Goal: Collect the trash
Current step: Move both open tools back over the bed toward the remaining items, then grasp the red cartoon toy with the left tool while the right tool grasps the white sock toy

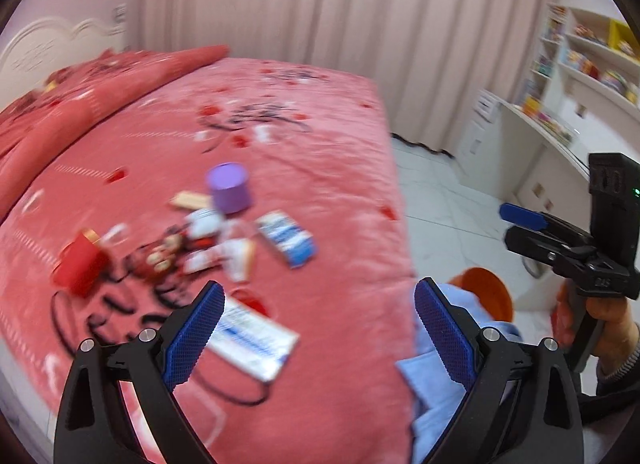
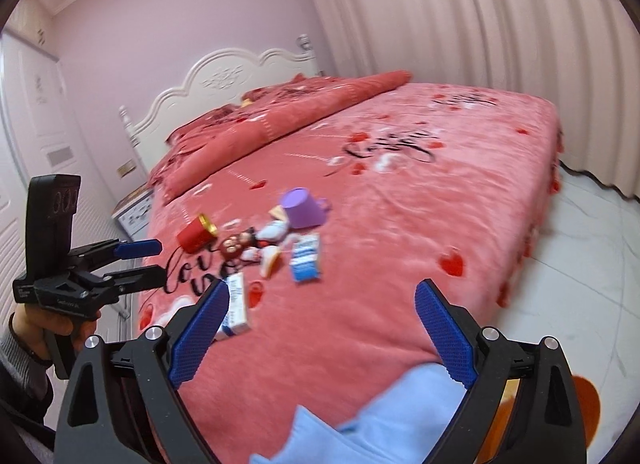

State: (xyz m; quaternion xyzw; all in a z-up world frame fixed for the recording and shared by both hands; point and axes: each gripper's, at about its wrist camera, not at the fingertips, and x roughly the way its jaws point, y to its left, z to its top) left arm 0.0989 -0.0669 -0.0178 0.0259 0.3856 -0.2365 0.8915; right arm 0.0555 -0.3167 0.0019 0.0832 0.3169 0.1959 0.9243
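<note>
Pink bed (image 2: 400,224) bears scattered litter (image 2: 272,240), purple cup (image 2: 303,209).

a wide bed under a pink-red fleece cover (image 2: 420,248) fills the room, its carved white headboard (image 2: 224,84) against the pale pink wall; pleated cream curtains (image 1: 320,24) hang beyond, white marble-look tiles (image 1: 448,200) at right.

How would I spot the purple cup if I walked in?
Look at the big bed under its pink-red cover, then at the small heap of litter near the side closest to us. The purple cup lies at the far edge of that heap, the only purple thing among red and blue-white packets.
</note>
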